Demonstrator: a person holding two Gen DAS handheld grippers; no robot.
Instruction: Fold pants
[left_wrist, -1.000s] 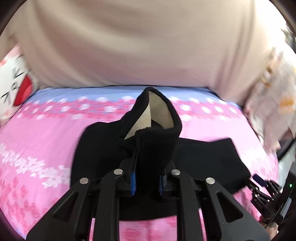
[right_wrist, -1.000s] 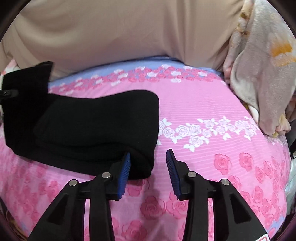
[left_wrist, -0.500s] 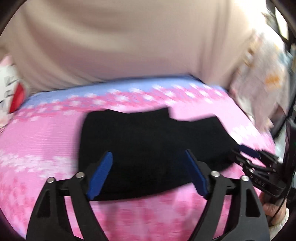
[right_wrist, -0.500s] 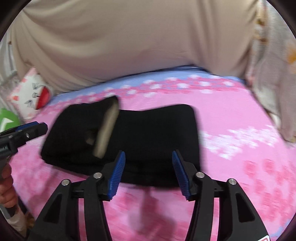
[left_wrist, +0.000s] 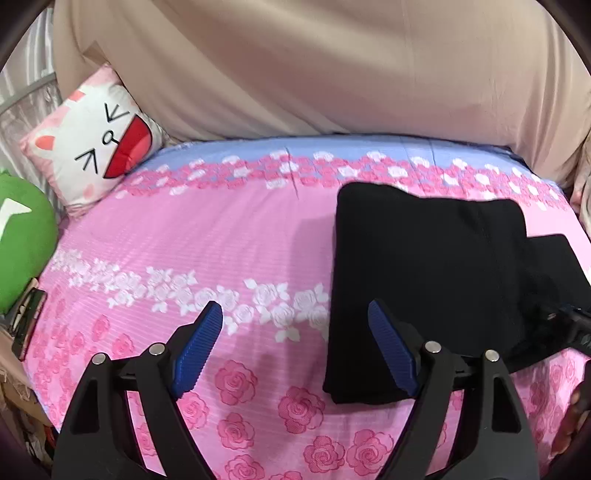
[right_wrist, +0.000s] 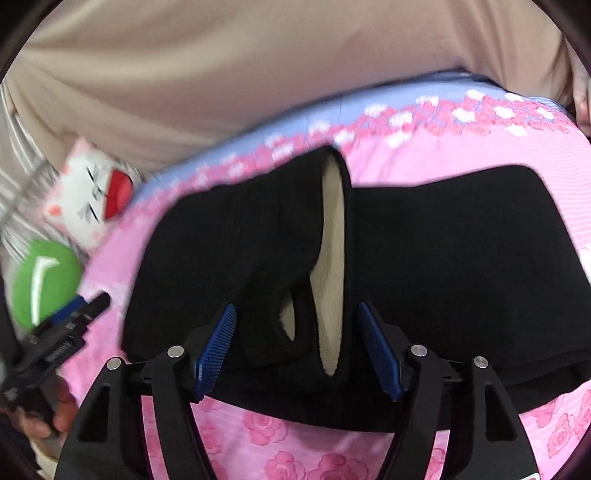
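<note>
The black pants lie folded into a block on the pink floral bed sheet. In the right wrist view the pants show a cream lining in an upright fold. My left gripper is open and empty, over the sheet just left of the pants. My right gripper is open, its fingers on either side of the raised fold without clamping it. The left gripper also shows in the right wrist view at the left.
A cat-face pillow and a green cushion sit at the bed's left. A beige curtain hangs behind the bed. A dark object lies at the left edge.
My left gripper let go of the pants fold, opened wide and moved left off the pants. My right gripper moved left over the pants to the raised fold.
</note>
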